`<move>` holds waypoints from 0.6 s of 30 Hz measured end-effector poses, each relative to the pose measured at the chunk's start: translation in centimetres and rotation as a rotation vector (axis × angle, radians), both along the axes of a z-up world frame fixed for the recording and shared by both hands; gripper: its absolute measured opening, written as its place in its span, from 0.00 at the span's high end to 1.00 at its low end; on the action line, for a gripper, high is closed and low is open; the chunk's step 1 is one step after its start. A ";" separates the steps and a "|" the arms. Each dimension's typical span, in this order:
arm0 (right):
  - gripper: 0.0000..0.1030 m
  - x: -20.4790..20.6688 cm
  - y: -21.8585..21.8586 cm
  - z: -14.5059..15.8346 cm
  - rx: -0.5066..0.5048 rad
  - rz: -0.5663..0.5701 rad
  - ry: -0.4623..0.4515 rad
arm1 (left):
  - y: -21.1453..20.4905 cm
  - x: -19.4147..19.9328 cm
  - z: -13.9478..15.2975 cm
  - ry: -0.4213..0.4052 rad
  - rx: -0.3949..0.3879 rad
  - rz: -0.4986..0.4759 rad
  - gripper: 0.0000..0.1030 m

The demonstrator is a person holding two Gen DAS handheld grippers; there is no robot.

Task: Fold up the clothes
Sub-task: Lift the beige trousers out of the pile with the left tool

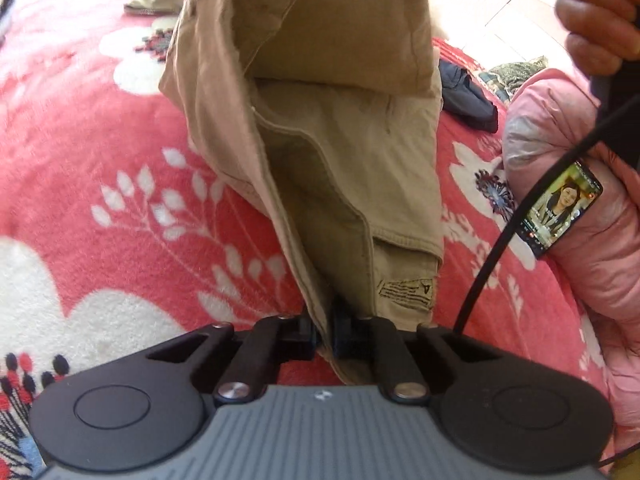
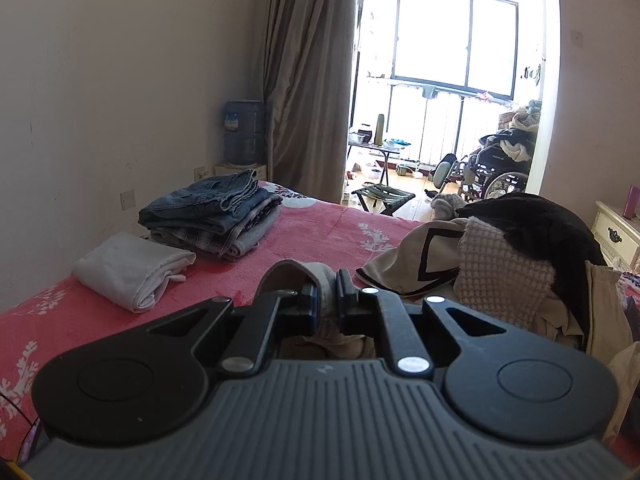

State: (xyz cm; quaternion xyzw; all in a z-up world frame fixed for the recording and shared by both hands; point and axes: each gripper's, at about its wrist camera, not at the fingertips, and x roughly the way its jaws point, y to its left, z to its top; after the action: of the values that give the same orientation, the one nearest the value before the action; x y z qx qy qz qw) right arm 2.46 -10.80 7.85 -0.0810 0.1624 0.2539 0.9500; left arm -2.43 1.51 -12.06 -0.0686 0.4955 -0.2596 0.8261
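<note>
Khaki trousers (image 1: 340, 152) hang over the red floral bed (image 1: 100, 160), stretched from the far middle of the left wrist view down to the near edge. The left hand-held gripper (image 1: 325, 334) is clamped tight on a seam of them, by a stitched label (image 1: 406, 292). To the right, a phone (image 1: 560, 210) with a lit screen leans on a pink jacket (image 1: 580, 240); a hand (image 1: 596, 12) shows at the far right. The right hand-held gripper (image 2: 326, 300) is pinched on a fold of pale cloth (image 2: 296, 276). On the far left of the bed sit folded jeans (image 2: 208, 200) and a white bundle (image 2: 132, 268); an unfolded heap (image 2: 500, 256) lies right.
</note>
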 end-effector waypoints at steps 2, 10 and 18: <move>0.93 -0.4 -0.3 0.2 0.001 -0.015 -0.021 | -0.2 -0.5 0.9 -0.021 -0.003 0.000 0.93; 0.93 -2.5 -2.2 2.9 0.036 -0.065 -0.099 | 0.3 -4.2 7.4 -0.191 -0.022 -0.122 0.94; 0.93 -4.4 -0.6 7.2 0.052 0.033 -0.154 | 5.4 -8.1 13.4 -0.241 -0.070 -0.106 0.94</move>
State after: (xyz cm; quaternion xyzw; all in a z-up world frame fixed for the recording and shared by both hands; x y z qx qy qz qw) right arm -1.96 -11.39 15.02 -0.0783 0.0809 0.2668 0.9572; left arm -10.56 6.89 1.32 -0.0396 0.3861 -0.3263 0.8619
